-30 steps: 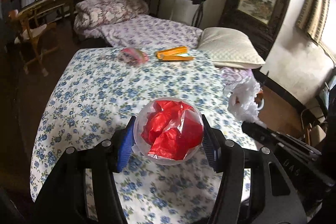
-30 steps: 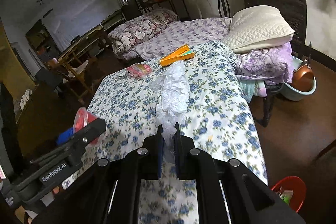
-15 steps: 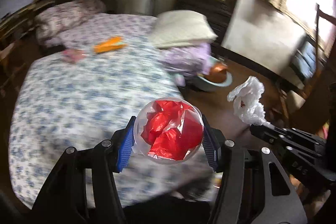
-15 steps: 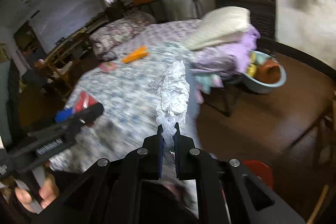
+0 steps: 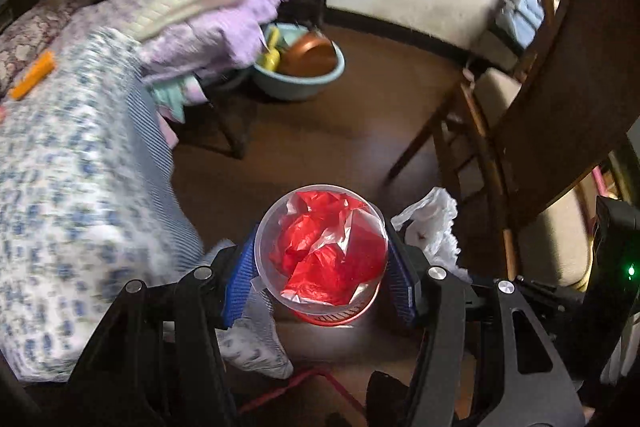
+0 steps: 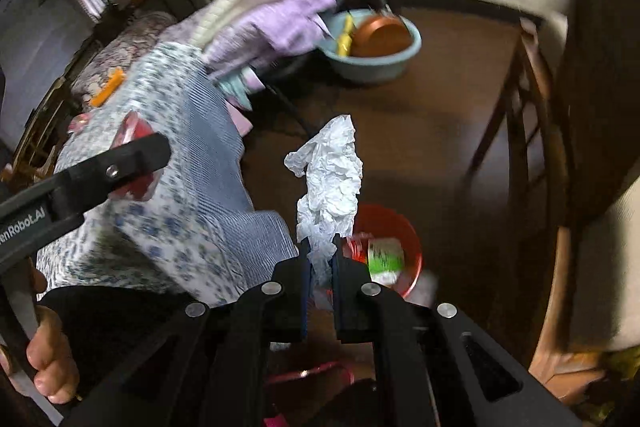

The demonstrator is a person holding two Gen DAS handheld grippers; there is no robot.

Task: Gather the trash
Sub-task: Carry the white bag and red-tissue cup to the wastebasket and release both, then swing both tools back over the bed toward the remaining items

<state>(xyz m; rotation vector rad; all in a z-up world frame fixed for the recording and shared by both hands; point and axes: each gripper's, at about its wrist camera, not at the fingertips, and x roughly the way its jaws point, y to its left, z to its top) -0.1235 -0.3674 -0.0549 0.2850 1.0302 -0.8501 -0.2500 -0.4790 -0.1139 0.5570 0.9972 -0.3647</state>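
Above the red bin (image 6: 404, 227) holding wrappers, left claw (image 5: 322, 263) clamping plastic cup (image 5: 264, 251) of red wrap, right claw (image 6: 322, 259) pinching white bag (image 6: 332, 179).

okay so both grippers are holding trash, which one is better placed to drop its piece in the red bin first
Probably the right. The right gripper, pinching the white crumpled bag, hangs beside the red bin. The left gripper, clamping the clear cup, looks similarly close.
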